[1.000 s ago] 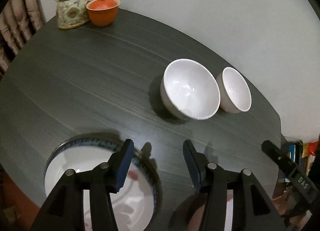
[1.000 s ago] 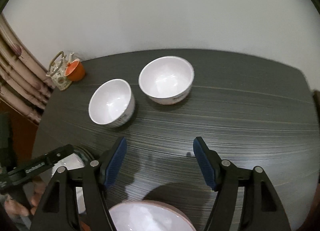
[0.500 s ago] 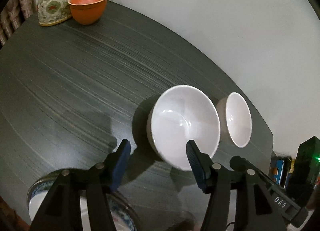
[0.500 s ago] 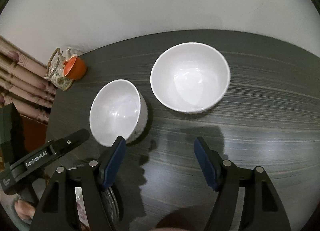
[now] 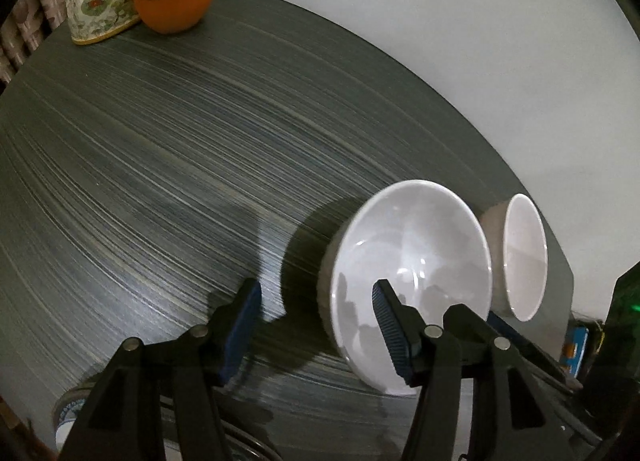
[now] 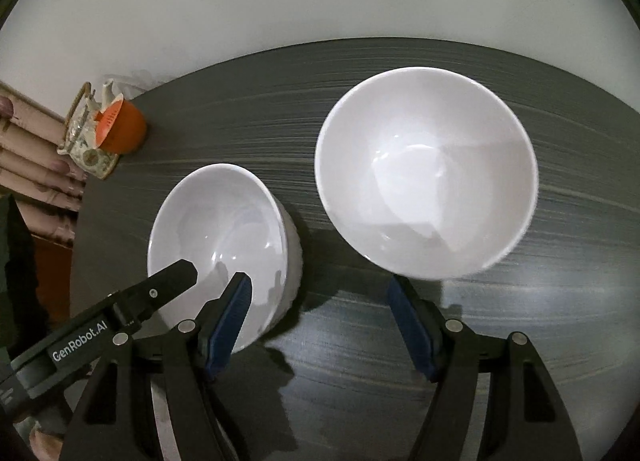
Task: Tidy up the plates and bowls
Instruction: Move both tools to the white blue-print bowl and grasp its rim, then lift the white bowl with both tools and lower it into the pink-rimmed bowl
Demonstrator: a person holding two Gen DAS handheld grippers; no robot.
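Left gripper (image 5: 316,325) hangs released, astride a white bowl's (image 5: 412,261) near rim. Right gripper (image 6: 320,321), released too, hovers before the bigger bowl (image 6: 424,177).

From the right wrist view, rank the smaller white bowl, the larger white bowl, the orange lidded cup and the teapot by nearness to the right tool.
1-2. Smaller white bowl, at the right tool's left finger, and larger white bowl, just ahead of its right finger: too close to call.
3. Orange lidded cup, far left.
4. Teapot, just beyond the cup at the table's corner.
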